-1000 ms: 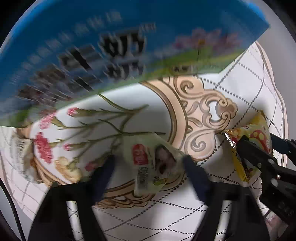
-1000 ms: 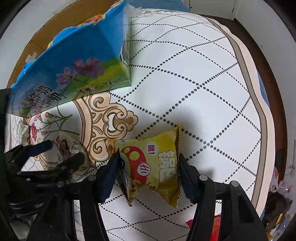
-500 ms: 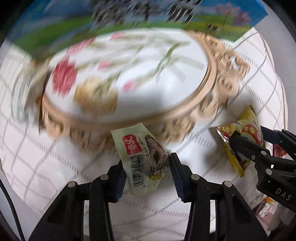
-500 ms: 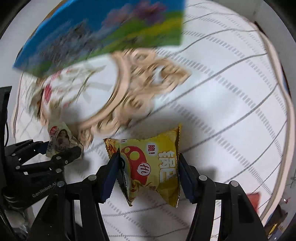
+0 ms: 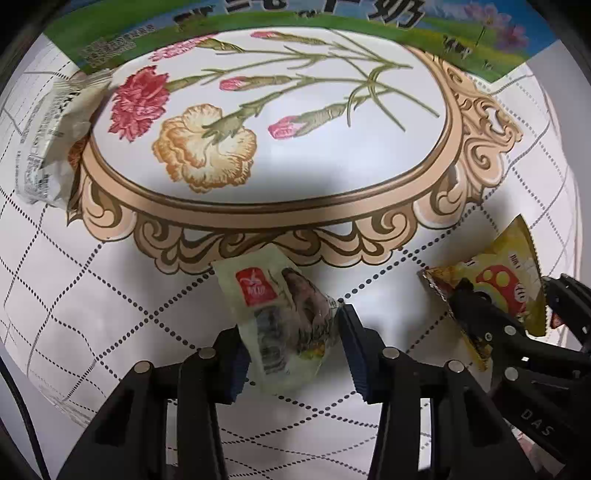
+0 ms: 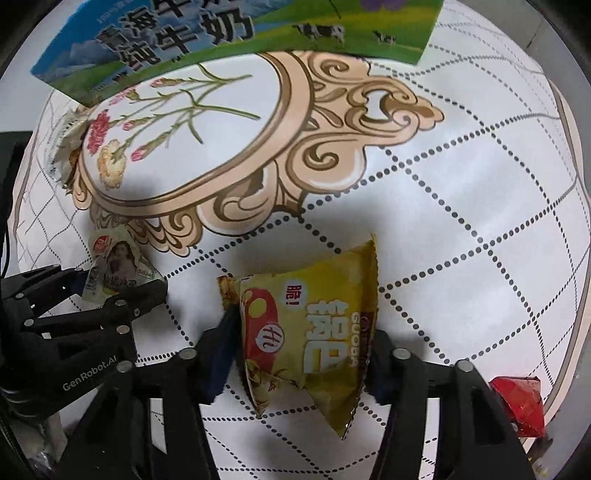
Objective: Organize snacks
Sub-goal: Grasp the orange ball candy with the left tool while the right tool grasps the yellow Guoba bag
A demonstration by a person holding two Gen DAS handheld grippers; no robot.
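Note:
My left gripper (image 5: pixel 291 343) is shut on a small pale green snack packet (image 5: pixel 280 314) with a red logo and holds it above the tablecloth; this packet also shows in the right wrist view (image 6: pixel 118 266). My right gripper (image 6: pixel 299 347) is shut on a yellow chip bag (image 6: pixel 314 325) with a red mushroom print, also held above the table; the bag shows at the right of the left wrist view (image 5: pixel 495 288). A blue and green milk carton box (image 6: pixel 229 33) stands at the far side of the table (image 6: pixel 461 192).
A white crumpled snack packet (image 5: pixel 51 136) lies at the left edge of the floral medallion, near the box. A red wrapped item (image 6: pixel 521 402) lies at the table's right edge. The tablecloth has a dotted diamond pattern.
Both grippers have lifted and pulled back from the box with their packets. The left gripper closed on the green packet a second ago and has held it since.

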